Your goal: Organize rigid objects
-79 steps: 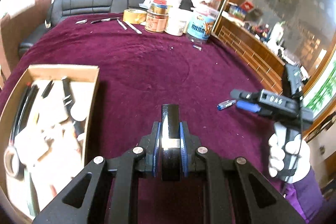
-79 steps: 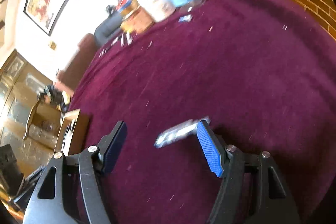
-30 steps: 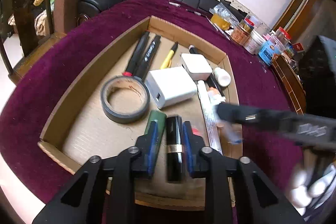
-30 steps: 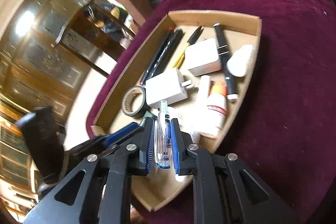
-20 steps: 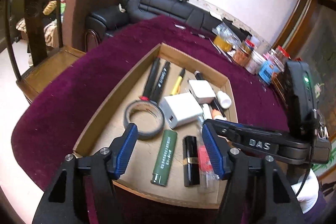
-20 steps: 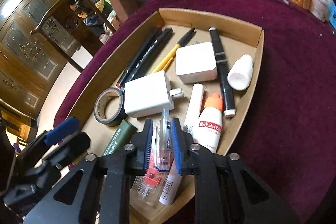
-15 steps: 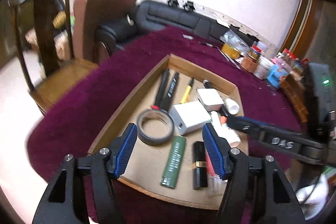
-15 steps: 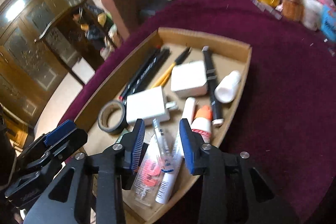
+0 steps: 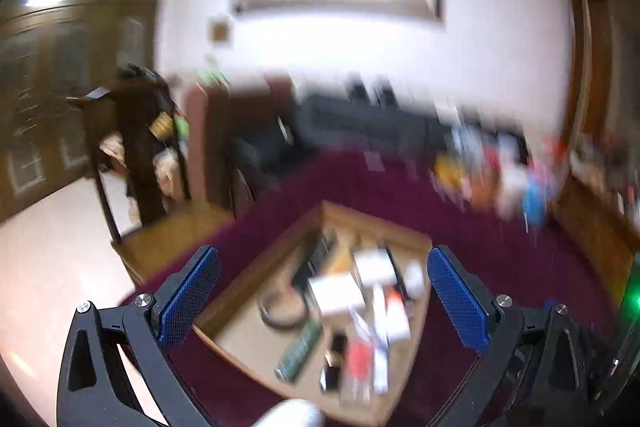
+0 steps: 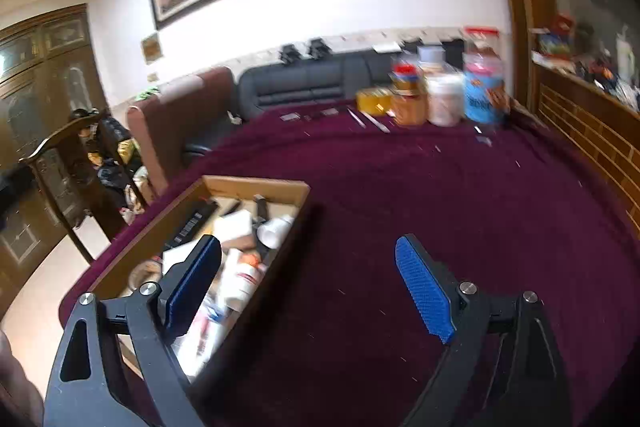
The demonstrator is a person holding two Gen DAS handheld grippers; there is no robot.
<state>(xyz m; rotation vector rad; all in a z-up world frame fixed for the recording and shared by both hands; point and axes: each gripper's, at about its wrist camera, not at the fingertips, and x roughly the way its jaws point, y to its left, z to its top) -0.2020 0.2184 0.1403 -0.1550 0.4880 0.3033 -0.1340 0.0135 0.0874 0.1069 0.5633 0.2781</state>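
Note:
A shallow cardboard tray (image 9: pixel 372 223) lies on the maroon tablecloth, holding a tape roll (image 9: pixel 280 311), white adapters, pens, a green lighter (image 9: pixel 300 349), a black lipstick (image 9: pixel 334 363) and small bottles. My left gripper (image 9: pixel 320 295) is open and empty, raised above the tray; this view is blurred. My right gripper (image 10: pixel 308 283) is open and empty, over the tray's right wall (image 10: pixel 280 267) and the bare cloth. The tray also shows in the right wrist view (image 10: pixel 256 183).
Jars and containers (image 10: pixel 444 99), a yellow tape roll (image 10: pixel 372 101) and a few pens (image 10: pixel 368 121) stand at the table's far edge. A black sofa (image 10: pixel 312 83) and a brown chair (image 10: pixel 180 115) are behind; a wooden chair (image 10: pixel 68 163) stands left.
Both grippers let go of their items into the tray, opened wide and pulled up and back. The black lipstick and the clear pen now lie in the tray.

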